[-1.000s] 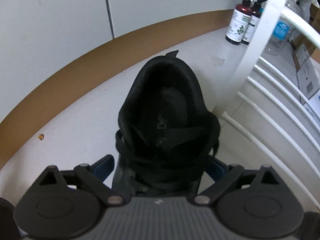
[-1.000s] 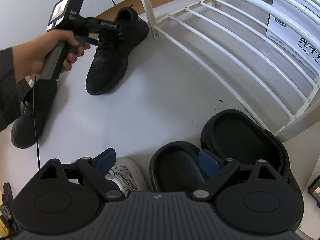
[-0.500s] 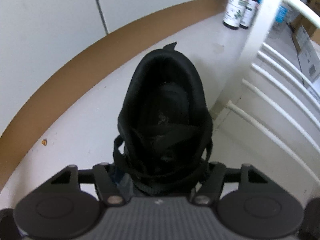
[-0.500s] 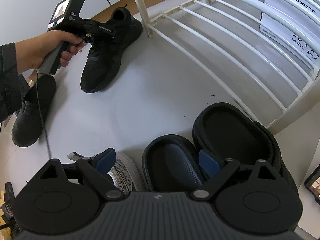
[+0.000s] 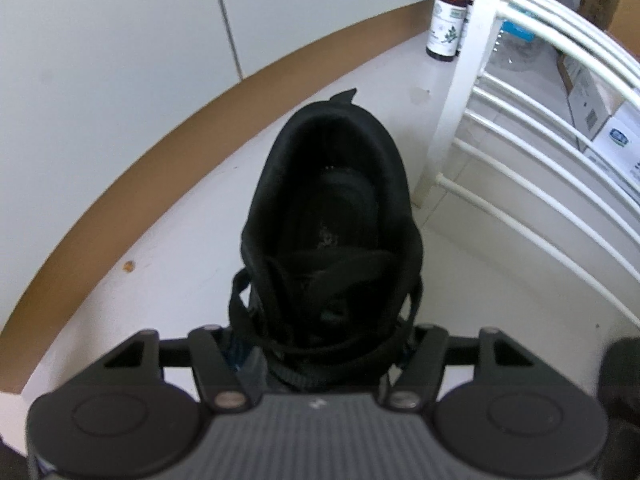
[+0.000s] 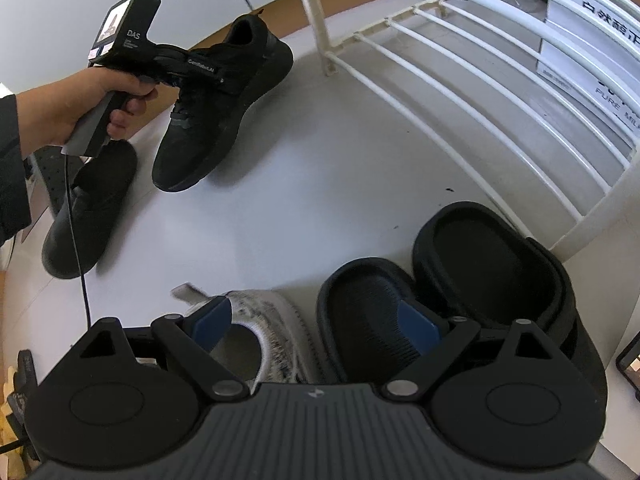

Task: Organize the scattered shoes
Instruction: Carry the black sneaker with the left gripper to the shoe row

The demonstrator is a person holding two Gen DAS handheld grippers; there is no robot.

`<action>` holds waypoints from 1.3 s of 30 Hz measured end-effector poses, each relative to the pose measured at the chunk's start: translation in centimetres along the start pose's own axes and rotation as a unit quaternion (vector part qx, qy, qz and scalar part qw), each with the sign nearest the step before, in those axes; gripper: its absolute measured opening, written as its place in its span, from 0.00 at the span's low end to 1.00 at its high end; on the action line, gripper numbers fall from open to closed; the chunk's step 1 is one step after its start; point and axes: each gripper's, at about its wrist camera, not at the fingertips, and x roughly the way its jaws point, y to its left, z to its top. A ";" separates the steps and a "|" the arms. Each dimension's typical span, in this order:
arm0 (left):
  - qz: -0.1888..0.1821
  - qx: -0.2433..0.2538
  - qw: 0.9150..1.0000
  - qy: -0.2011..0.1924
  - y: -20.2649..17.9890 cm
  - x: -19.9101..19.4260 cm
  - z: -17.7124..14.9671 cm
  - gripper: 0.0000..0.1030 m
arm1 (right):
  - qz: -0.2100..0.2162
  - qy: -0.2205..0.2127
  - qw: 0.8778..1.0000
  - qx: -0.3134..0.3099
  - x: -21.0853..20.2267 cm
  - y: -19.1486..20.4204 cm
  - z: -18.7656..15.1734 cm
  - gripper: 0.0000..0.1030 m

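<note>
Black sneaker (image 6: 224,96) is clamped across its laced middle by the left hand-held gripper (image 6: 188,76), lifted off the white floor (image 6: 304,184) beside the corner post of the white rack (image 6: 460,80). The right hand-held gripper (image 6: 316,328) hangs open above a white sneaker (image 6: 268,320) and two black clogs (image 6: 480,264) near the rack's front edge.

Left fingers (image 5: 234,354) hidden behind sneaker (image 5: 328,232)
</note>
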 end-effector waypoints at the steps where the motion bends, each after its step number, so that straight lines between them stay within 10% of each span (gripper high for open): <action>1: 0.002 0.002 1.000 -0.001 0.3 -1.0 -0.5 0.64 | 0.001 -0.001 1.000 -0.001 -0.1 0.2 0.0 0.91; 27: 0.051 -0.073 0.995 -0.046 6.2 -24.6 -20.4 0.57 | -0.023 -0.034 0.996 -0.076 -9.6 10.0 -1.6 0.91; 39: 0.049 -0.097 0.994 -0.027 6.8 -23.3 -29.1 0.57 | -0.052 -0.008 0.990 -0.130 -13.1 14.3 -2.2 0.89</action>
